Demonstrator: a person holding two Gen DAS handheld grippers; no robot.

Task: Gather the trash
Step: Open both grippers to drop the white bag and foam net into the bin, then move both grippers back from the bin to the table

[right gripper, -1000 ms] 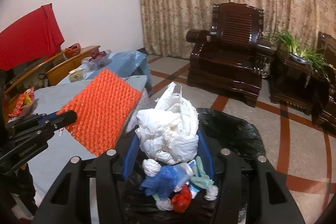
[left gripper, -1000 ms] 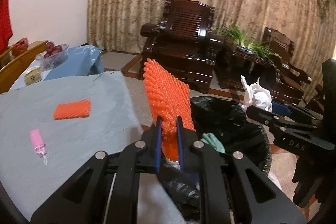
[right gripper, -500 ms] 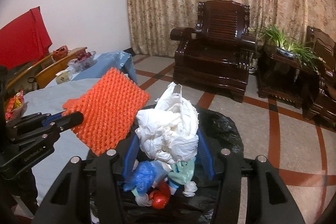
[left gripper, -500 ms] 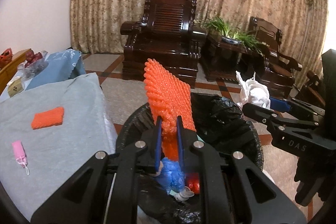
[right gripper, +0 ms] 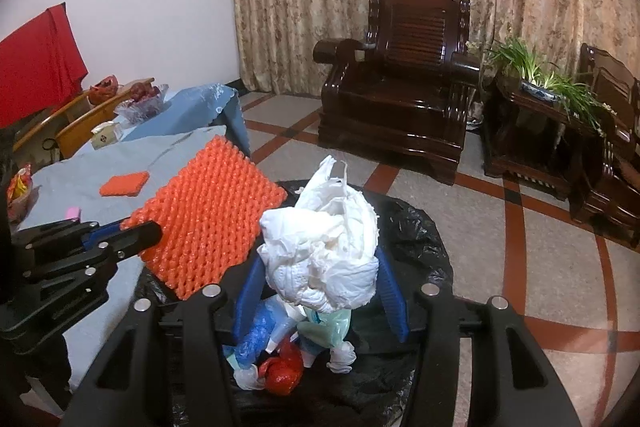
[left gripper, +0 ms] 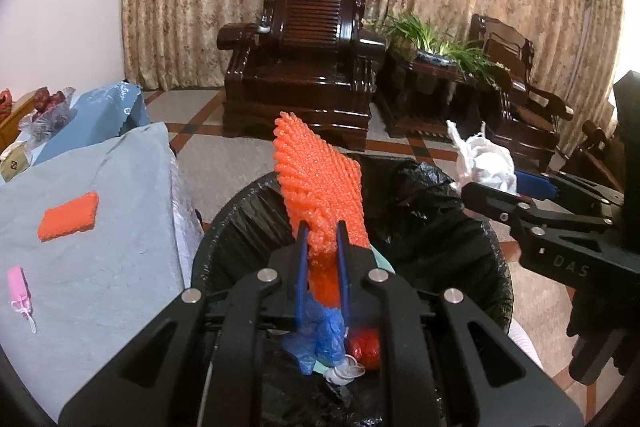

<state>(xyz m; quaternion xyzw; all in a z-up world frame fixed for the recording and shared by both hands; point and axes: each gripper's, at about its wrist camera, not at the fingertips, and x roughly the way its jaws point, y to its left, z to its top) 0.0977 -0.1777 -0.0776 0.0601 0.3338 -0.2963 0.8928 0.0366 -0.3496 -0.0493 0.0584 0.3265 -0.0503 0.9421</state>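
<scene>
My left gripper (left gripper: 322, 227) is shut on the lower edge of an orange foam net sheet (left gripper: 320, 179), which stands upright over the black-lined trash bin (left gripper: 240, 211). In the right wrist view the same sheet (right gripper: 208, 219) hangs at the bin's left rim, with the left gripper (right gripper: 140, 231) on it. My right gripper (right gripper: 320, 261) is shut on a crumpled white plastic wad (right gripper: 324, 235) above the bin (right gripper: 420, 227). Blue, red and pale green bags (right gripper: 280, 371) lie inside the bin. The right gripper (left gripper: 492, 183) and its wad (left gripper: 488, 159) show at the bin's right side.
A table under a grey-blue cloth (left gripper: 100, 187) stands left of the bin, bearing a small orange foam piece (left gripper: 70, 217) and a pink item (left gripper: 18, 285). A dark wooden armchair (left gripper: 300, 67) and a plant stand (left gripper: 432, 67) line the curtain beyond a tiled floor.
Both grippers have moved forward and down over the bin with their loads. The table has slid left in both views, and more of the bin's contents shows beneath the fingers.
</scene>
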